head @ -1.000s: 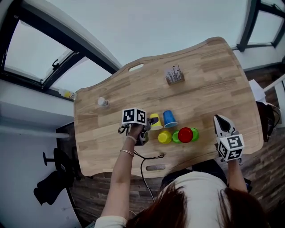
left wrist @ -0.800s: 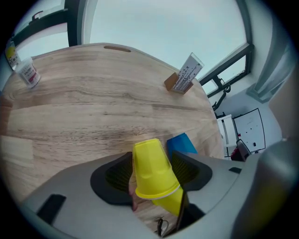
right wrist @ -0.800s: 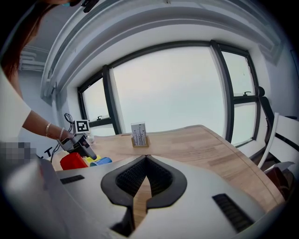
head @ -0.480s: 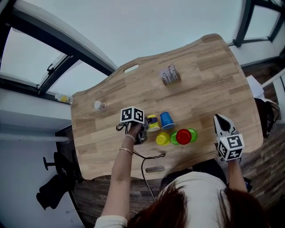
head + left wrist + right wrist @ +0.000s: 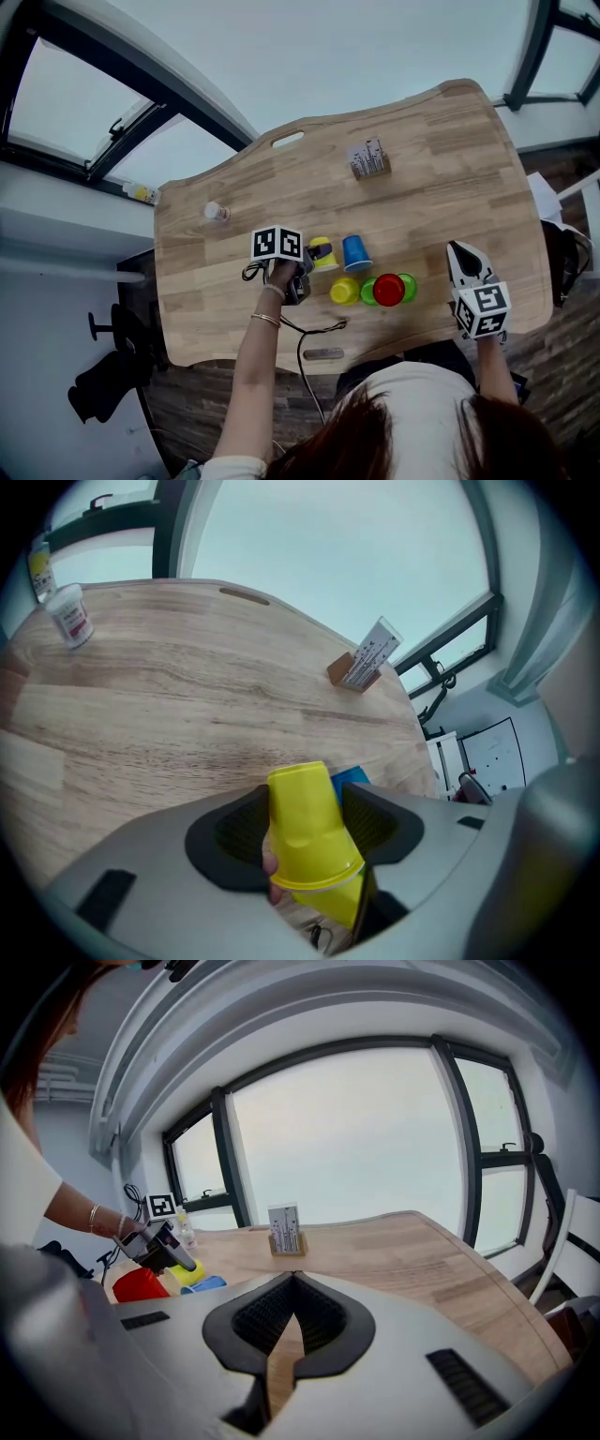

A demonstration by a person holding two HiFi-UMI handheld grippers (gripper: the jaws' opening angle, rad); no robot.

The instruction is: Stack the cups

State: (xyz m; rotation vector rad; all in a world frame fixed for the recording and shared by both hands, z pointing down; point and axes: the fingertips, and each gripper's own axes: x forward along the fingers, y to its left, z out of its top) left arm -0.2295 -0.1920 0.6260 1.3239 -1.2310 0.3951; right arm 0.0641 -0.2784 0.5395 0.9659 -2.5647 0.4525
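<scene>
Currently left gripper [image 5: 307, 803] clamps a yellow cup [image 5: 324, 254], base pointing away. Red cup [image 5: 389, 288] sits stacked on green cup [image 5: 409, 283]; blue cup [image 5: 356, 252] separate, nearby. Right gripper [image 5: 292, 1283] closed, empty.

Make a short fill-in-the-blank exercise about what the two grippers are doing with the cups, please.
The left gripper is shut on a ___. Behind it, the left gripper view shows part of a ___. The right gripper is shut and holds ___.
Missing words: yellow cup; blue cup; nothing.
</scene>
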